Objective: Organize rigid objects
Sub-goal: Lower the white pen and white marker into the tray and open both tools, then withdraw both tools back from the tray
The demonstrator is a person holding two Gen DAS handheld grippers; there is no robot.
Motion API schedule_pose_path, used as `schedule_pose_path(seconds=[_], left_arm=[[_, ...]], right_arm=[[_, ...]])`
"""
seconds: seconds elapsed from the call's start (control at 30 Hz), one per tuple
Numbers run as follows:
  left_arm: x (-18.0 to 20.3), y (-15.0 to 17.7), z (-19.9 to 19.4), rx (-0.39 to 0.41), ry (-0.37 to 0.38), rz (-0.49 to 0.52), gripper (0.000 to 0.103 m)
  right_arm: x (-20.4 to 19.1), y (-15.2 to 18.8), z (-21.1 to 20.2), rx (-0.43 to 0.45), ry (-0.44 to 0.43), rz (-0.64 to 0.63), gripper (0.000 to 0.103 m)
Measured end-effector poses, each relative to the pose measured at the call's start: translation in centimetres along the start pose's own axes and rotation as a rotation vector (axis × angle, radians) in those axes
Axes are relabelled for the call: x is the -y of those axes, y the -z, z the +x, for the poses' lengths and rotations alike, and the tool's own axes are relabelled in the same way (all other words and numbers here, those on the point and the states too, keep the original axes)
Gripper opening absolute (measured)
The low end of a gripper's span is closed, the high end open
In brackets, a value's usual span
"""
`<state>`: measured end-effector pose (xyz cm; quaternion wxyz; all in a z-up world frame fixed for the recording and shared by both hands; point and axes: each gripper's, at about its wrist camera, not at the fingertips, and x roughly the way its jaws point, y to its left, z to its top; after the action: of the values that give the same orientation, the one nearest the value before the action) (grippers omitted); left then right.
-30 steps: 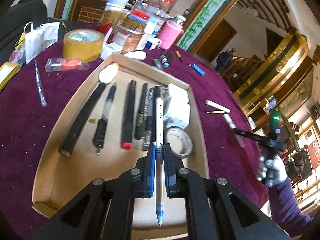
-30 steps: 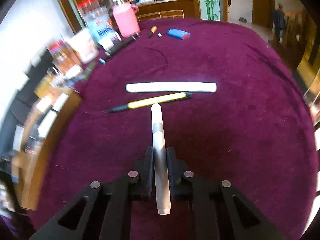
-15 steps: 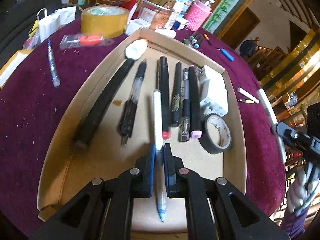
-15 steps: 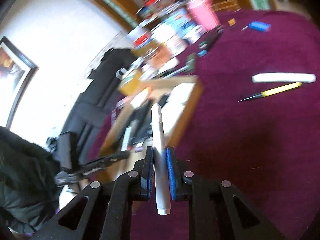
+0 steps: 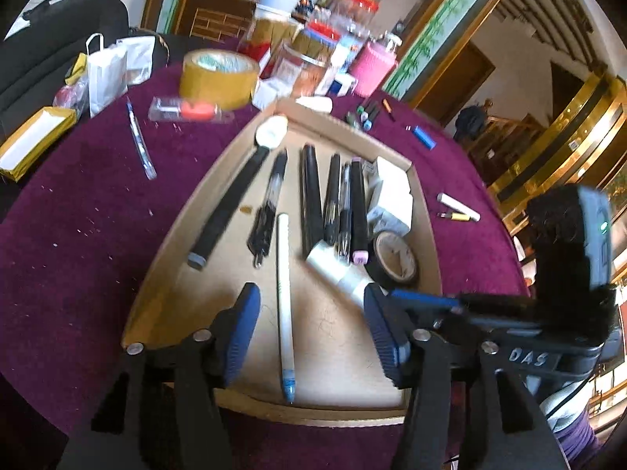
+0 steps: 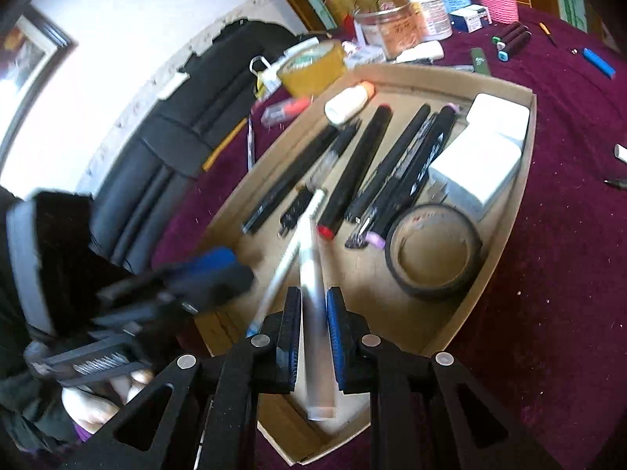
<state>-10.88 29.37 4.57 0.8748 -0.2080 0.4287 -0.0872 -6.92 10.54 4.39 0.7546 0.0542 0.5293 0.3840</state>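
Left wrist view: the left gripper [image 5: 311, 331] stands wide open over the cardboard tray [image 5: 425, 211]; the white pen [image 5: 284, 305] lies loose between its fingers, blue tip toward 6 o'clock — black pens at 12. Right wrist view: the right gripper [image 6: 313, 319] clamps a white marker [image 6: 313, 313] above the tray's near end, tape roll [image 6: 433, 250] at 2 o'clock.

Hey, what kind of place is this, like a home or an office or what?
Probably a room in a lavishly decorated home, or perhaps a hotel lobby. A round table under purple cloth is cluttered with jars and tape, and a gilded staircase rises behind it.
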Motion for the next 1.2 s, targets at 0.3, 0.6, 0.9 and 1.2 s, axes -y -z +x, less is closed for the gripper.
schedule_pose_path(seconds=[0.3, 0.6, 0.9, 1.2], left_arm=[[-0.7, 0.0, -0.5, 0.039, 0.046, -0.039, 0.065], [-1.5, 0.1, -0.7, 0.043, 0.057, -0.052, 0.066], [-0.7, 0.1, -1.1, 0.072, 0.038, -0.027, 0.071], [2.2, 0.5, -3.4, 0.230, -0.142, 0.092, 0.081]], right_arm=[[3.8, -3.8, -3.8, 0.147, 0.198, 0.017, 0.036], [1.6, -2.5, 2.2, -0.094, 0.057, -0.013, 0.042], [1.8, -5.6, -2.1, 0.173, 0.299, -0.065, 0.059], [2.8, -4.6, -2.3, 0.062, 0.123, -0.028, 0.068]])
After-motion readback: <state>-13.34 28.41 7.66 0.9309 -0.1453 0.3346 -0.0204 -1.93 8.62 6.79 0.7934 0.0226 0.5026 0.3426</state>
